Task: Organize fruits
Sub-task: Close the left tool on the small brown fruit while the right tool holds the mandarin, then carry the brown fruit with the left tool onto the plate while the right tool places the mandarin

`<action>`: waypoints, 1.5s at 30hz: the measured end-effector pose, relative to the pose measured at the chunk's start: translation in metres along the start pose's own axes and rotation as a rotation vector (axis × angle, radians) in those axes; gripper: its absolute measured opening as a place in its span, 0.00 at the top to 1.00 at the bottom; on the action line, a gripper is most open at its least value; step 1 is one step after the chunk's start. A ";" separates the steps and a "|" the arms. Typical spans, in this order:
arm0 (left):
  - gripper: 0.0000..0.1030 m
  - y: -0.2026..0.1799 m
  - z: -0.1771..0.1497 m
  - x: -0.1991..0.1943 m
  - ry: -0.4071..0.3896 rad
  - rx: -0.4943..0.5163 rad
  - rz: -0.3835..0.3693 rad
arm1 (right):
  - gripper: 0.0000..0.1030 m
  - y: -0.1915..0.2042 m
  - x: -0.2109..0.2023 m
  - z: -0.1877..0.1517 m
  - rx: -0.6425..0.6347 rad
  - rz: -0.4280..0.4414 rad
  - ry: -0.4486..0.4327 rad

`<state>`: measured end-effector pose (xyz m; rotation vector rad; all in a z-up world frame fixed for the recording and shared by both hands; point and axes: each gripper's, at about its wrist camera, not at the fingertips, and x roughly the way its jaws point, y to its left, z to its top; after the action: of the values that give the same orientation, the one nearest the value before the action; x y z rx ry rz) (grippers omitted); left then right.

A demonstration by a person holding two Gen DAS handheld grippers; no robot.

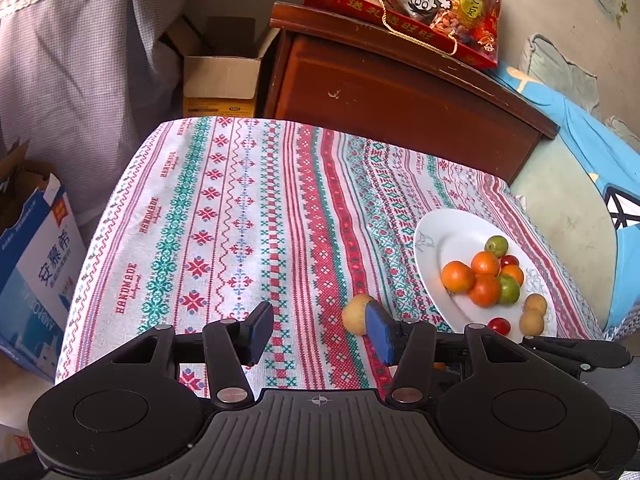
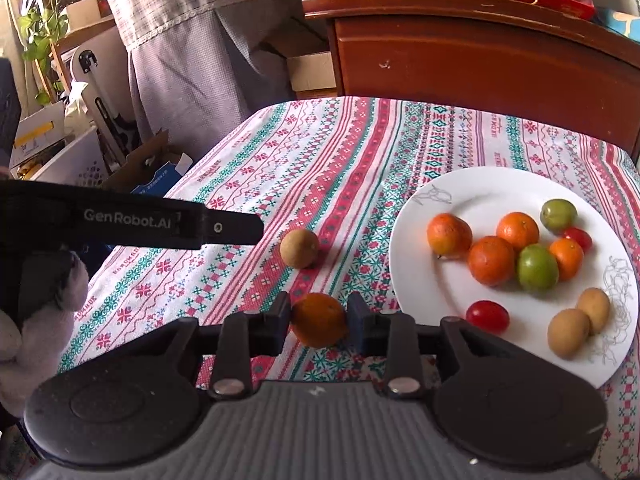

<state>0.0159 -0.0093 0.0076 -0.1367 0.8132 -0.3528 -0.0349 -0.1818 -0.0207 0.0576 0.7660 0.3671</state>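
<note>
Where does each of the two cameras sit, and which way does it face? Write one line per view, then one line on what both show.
Left wrist view: sits behind the left gripper, looking down across the patterned tablecloth; its open fingers show, a tan fruit just beyond them.
Right wrist view: sits behind the right gripper, facing the white plate; its fingers clamp an orange, and the other gripper's black arm and a gloved hand show at left.
Shared: plate of fruit, tan fruit, tablecloth, wooden cabinet.
</note>
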 end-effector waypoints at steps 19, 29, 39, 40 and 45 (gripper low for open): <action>0.56 -0.030 -0.013 0.031 0.007 0.125 -0.035 | 0.69 -0.019 -0.014 -0.013 0.116 0.020 -0.003; 0.75 -0.038 -0.015 0.040 -0.022 0.190 -0.006 | 0.69 -0.020 -0.016 -0.016 0.128 0.025 -0.004; 0.79 -0.036 -0.008 0.032 -0.055 0.143 -0.024 | 0.69 -0.029 -0.025 -0.013 0.179 0.030 -0.029; 0.79 -0.037 -0.006 0.030 -0.063 0.138 -0.032 | 0.69 -0.030 -0.027 -0.010 0.180 0.028 -0.038; 0.79 -0.046 0.010 0.018 -0.118 0.124 -0.083 | 0.69 -0.040 -0.044 0.002 0.198 0.018 -0.108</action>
<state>0.0226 -0.0585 0.0137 -0.0744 0.6681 -0.4679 -0.0506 -0.2338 0.0032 0.2684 0.6935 0.3022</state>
